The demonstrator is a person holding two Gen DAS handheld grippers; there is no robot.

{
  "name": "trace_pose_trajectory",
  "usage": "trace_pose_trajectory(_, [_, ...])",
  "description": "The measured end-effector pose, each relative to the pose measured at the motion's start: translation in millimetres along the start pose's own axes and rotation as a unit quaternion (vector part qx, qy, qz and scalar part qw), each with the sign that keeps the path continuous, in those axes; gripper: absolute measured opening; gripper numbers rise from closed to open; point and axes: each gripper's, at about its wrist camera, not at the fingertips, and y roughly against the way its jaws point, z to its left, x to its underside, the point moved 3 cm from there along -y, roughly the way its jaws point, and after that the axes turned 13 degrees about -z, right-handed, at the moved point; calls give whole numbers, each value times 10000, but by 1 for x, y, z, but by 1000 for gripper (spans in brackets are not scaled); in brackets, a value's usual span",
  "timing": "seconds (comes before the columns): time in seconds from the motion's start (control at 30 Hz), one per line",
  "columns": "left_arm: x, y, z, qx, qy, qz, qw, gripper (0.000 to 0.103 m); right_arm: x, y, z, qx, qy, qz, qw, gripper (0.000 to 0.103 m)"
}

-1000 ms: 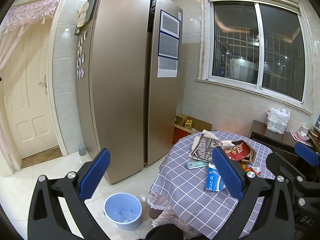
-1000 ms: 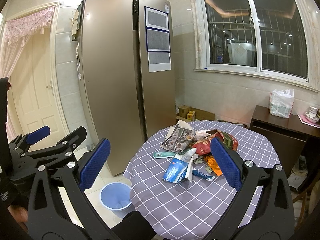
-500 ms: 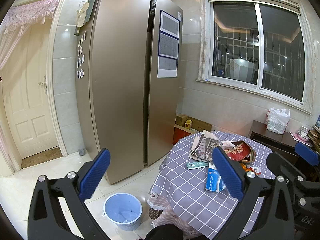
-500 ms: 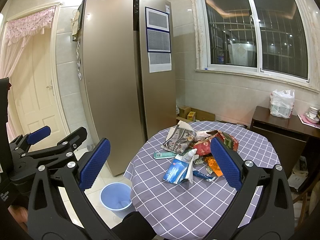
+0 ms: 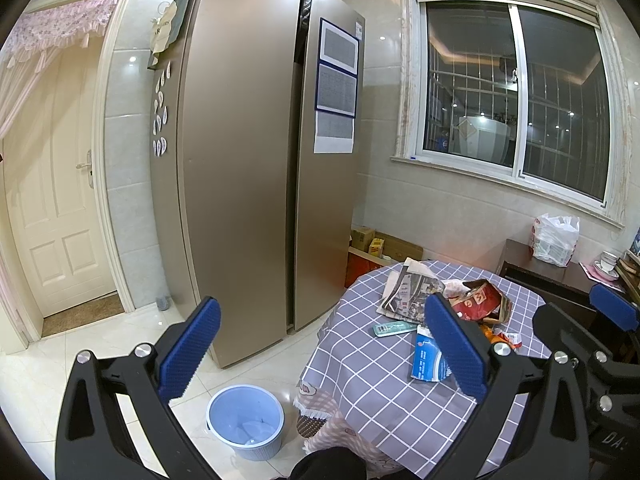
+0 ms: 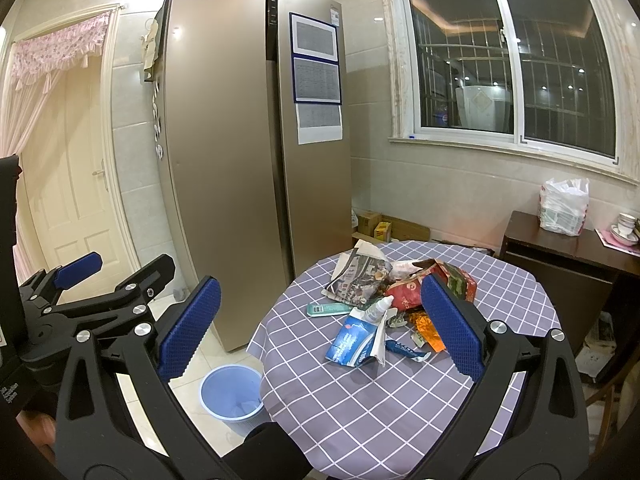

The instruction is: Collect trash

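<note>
A pile of trash lies on the round table with a purple checked cloth (image 6: 400,392): newspaper (image 6: 356,276), a red bag (image 6: 408,292), a blue-white carton (image 6: 352,340), a small white bottle (image 6: 378,308), a teal remote-like item (image 6: 326,309) and orange wrappers (image 6: 424,326). The pile also shows in the left wrist view (image 5: 428,300). A light blue bin (image 5: 245,418) stands on the floor left of the table, also seen in the right wrist view (image 6: 230,394). My left gripper (image 5: 320,348) and right gripper (image 6: 316,324) are both open and empty, held above and short of the table.
A tall bronze fridge (image 5: 256,168) stands behind the bin. A white door (image 5: 56,208) is at far left. A dark wooden side table (image 6: 568,248) with a white plastic bag (image 6: 564,206) stands right of the table. Cardboard boxes (image 6: 384,230) sit by the wall.
</note>
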Motion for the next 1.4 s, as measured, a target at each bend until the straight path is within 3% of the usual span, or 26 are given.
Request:
trace_pose_trajectory(0.73, [18, -13, -6, 19, -69, 190, 9998, 99, 13, -8, -14, 70, -110, 102, 9999, 98])
trace_pose_trajectory(1.0, [61, -60, -24, 251, -160, 876, 9957, 99, 52, -36, -53, 388, -358, 609, 9967, 98])
trace_pose_trajectory(1.27, [126, -125, -65, 852, -157, 2015, 9757, 99, 103, -71, -103, 884, -617, 1273, 9860, 98])
trace_pose_trajectory(1.4, [142, -140, -98, 1144, -336, 2199, 9682, 99, 118, -81, -133, 1188, -781, 1449, 9792, 98])
